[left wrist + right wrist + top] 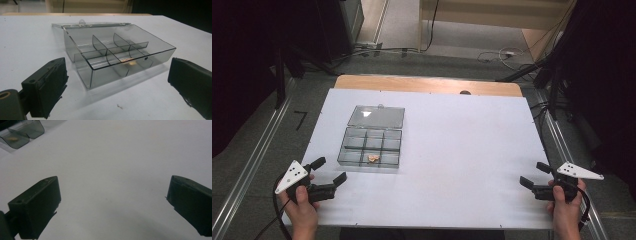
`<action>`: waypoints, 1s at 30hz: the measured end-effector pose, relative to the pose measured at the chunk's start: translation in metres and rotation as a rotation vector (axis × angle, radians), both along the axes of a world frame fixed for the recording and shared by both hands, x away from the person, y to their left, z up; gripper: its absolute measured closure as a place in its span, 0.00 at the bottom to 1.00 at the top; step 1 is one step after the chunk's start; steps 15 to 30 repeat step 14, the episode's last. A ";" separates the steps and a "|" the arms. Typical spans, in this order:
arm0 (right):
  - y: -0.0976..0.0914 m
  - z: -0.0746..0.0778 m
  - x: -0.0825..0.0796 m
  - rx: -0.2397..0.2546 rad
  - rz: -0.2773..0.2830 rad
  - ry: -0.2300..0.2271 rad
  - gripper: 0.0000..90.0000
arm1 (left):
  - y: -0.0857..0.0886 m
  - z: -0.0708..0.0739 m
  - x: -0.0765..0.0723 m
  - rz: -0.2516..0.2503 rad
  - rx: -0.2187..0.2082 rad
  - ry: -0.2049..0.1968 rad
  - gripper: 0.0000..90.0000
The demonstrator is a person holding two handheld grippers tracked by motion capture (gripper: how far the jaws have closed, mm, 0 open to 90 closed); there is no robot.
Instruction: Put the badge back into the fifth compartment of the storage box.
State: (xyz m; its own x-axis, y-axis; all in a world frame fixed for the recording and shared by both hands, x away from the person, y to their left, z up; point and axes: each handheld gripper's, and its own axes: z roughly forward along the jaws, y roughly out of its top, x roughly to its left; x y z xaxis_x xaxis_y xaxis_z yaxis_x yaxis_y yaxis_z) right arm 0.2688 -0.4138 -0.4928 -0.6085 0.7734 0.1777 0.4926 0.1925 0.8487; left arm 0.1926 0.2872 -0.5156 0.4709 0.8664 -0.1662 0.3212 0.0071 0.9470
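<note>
White rectangular table sheet [452,150] spans high view. Clear smoky plastic compartment box [371,146], lid hinged back flat, sits left of centre. Left gripper [331,170] just short of box near corner, jaws wide, empty. Right gripper [535,175] at near right edge, well apart from box, jaws wide, empty. Small tan piece [373,158] in near-row middle compartment.
</note>
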 end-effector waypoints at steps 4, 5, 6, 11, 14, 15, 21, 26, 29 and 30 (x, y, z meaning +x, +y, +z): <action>-0.003 -0.004 0.003 0.008 0.005 0.004 0.00 | 0.000 0.000 0.000 0.000 -0.002 0.001 0.03; -0.003 -0.004 0.003 0.014 0.007 0.000 0.00 | 0.000 0.000 0.000 -0.002 -0.003 0.001 0.03; -0.003 -0.004 0.004 0.024 0.009 0.000 0.00 | 0.000 0.000 0.000 -0.005 -0.002 0.000 0.03; -0.004 -0.006 0.006 0.040 0.009 0.003 0.00 | 0.001 0.000 0.000 -0.011 -0.014 -0.002 0.03; -0.002 -0.006 0.006 0.027 0.010 0.005 0.00 | 0.002 0.000 0.000 -0.012 -0.020 -0.003 0.03; -0.002 -0.006 0.006 0.027 0.010 0.005 0.00 | 0.002 0.000 0.000 -0.012 -0.020 -0.003 0.03; -0.002 -0.006 0.006 0.027 0.010 0.005 0.00 | 0.002 0.000 0.000 -0.012 -0.020 -0.003 0.03; -0.002 -0.006 0.006 0.027 0.010 0.005 0.00 | 0.002 0.000 0.000 -0.012 -0.020 -0.003 0.03; -0.002 -0.006 0.006 0.027 0.010 0.005 0.00 | 0.002 0.000 0.000 -0.012 -0.020 -0.003 0.03; -0.002 -0.006 0.006 0.027 0.010 0.005 0.00 | 0.002 0.000 0.000 -0.012 -0.020 -0.003 0.03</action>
